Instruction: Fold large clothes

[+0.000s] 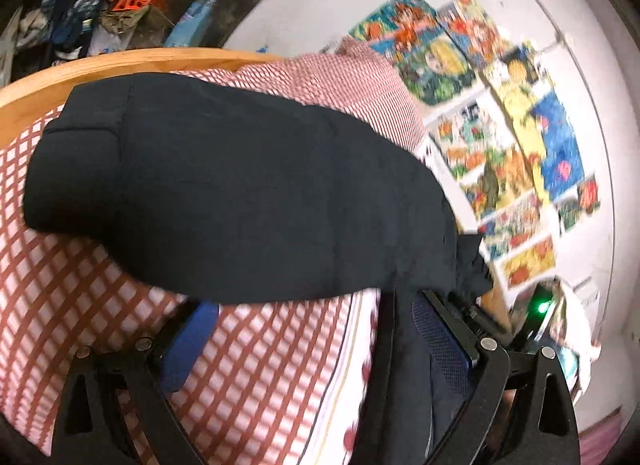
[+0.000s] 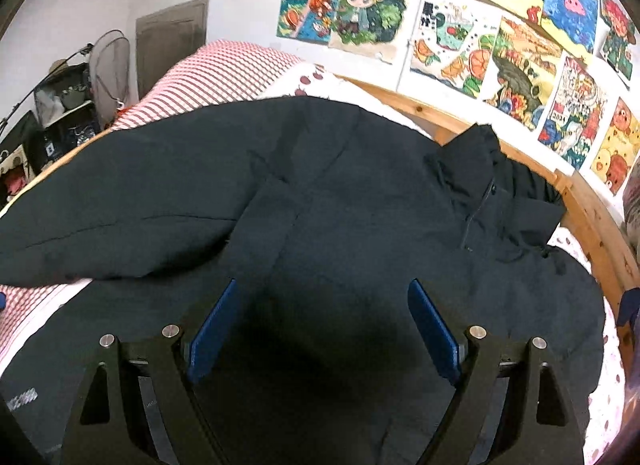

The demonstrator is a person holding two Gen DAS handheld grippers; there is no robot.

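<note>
A large dark navy jacket (image 2: 360, 205) lies spread over the bed, its collar and hood (image 2: 492, 181) toward the wooden rail on the right. A sleeve (image 2: 120, 193) is folded across to the left. My right gripper (image 2: 324, 329) hovers open just above the jacket's body, with nothing between its blue pads (image 2: 214, 329). In the left wrist view a bulky part of the jacket (image 1: 240, 185) rests on the red checked sheet (image 1: 80, 305). My left gripper (image 1: 312, 317) is open at its near edge. A dark strip of fabric (image 1: 404, 377) runs beside its right pad, not pinched.
A curved wooden bed frame (image 2: 440, 109) borders the mattress. Colourful drawings (image 2: 512, 53) cover the wall behind it. A red striped pillow (image 2: 224, 69) lies at the bed's far end. Shelves with clutter (image 2: 60, 105) and a grey door (image 2: 172, 37) stand beyond.
</note>
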